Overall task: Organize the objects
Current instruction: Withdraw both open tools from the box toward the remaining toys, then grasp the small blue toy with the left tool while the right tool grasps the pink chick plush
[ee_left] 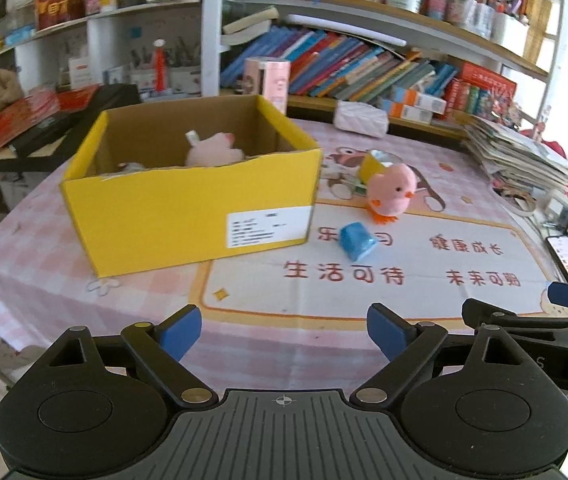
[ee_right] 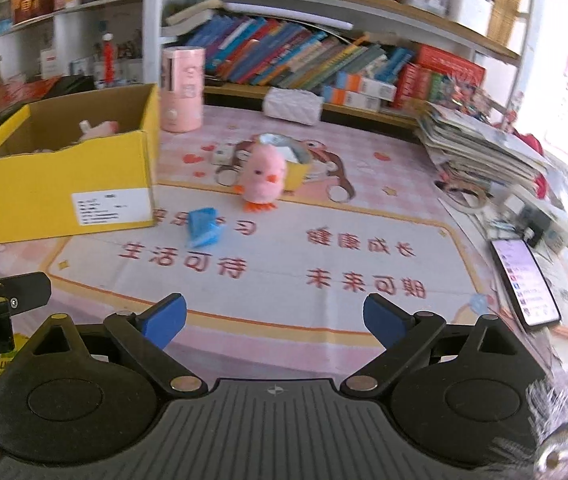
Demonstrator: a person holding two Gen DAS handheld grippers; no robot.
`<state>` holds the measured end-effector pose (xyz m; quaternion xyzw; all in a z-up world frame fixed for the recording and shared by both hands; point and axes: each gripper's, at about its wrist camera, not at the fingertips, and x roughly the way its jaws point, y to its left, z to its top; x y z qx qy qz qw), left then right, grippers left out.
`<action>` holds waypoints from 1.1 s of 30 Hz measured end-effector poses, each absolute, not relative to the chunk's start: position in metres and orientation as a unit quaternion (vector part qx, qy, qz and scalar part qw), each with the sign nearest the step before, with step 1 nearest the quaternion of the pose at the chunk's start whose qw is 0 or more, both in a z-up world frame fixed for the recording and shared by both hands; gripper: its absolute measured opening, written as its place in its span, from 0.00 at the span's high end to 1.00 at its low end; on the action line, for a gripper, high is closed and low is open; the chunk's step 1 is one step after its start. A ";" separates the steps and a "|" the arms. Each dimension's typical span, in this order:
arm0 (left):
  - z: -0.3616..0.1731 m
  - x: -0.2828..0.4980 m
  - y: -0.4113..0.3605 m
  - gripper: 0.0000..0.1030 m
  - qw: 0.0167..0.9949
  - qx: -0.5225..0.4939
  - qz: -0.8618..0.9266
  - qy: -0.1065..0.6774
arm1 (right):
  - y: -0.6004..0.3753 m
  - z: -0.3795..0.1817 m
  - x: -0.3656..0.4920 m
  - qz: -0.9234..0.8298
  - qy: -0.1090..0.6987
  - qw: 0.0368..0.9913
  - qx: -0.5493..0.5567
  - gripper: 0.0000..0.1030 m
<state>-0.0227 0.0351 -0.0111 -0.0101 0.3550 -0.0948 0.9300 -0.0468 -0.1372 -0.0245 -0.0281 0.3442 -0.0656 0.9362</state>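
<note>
A: Where do the two tongs stand?

B: Both hang over the near edge of the round table with the pink checked cloth (ee_left: 44, 264). The left tongs (ee_left: 284, 330) gape wide, blue pads well apart, nothing between them. The right tongs (ee_right: 274, 318) are just as wide and just as empty.

A: And the things to sort?

B: An open yellow cardboard box with a white label (ee_left: 188, 216) sits on the left part of the table. Inside it lies a pink plush toy (ee_left: 214, 150), with something pale beside it that I cannot make out. Right of the box, on the cloth, a small blue cylinder wrapped in shiny film (ee_left: 356, 242) lies on its side. Just behind that stands a fluffy pink chick toy with orange feet (ee_left: 392, 192), upright, and a small yellow open tub (ee_left: 374, 164) is right behind the chick.

A: Anything else close by?

B: A pink cylindrical carton (ee_right: 183, 88) stands behind the box, a black smartphone with a lit screen (ee_right: 524, 280) lies at the table's right edge, and a stack of papers (ee_right: 480, 148) is beyond it
</note>
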 end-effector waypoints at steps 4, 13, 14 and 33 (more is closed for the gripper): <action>-0.012 -0.014 0.021 0.11 0.927 -0.005 -0.106 0.359 | -0.149 -0.026 -0.045 -0.077 0.346 0.935 -0.023 0.07; -0.014 0.010 0.002 0.11 0.925 -0.004 -0.109 0.365 | -0.175 -0.028 -0.021 -0.085 0.357 0.930 -0.013 0.07; -0.015 0.014 0.000 0.11 0.924 -0.006 -0.109 0.366 | -0.176 -0.028 -0.018 -0.083 0.357 0.930 -0.014 0.07; -0.035 0.077 -0.039 0.13 0.911 -0.011 -0.088 0.403 | -0.210 -0.032 0.063 -0.046 0.372 0.926 -0.038 0.10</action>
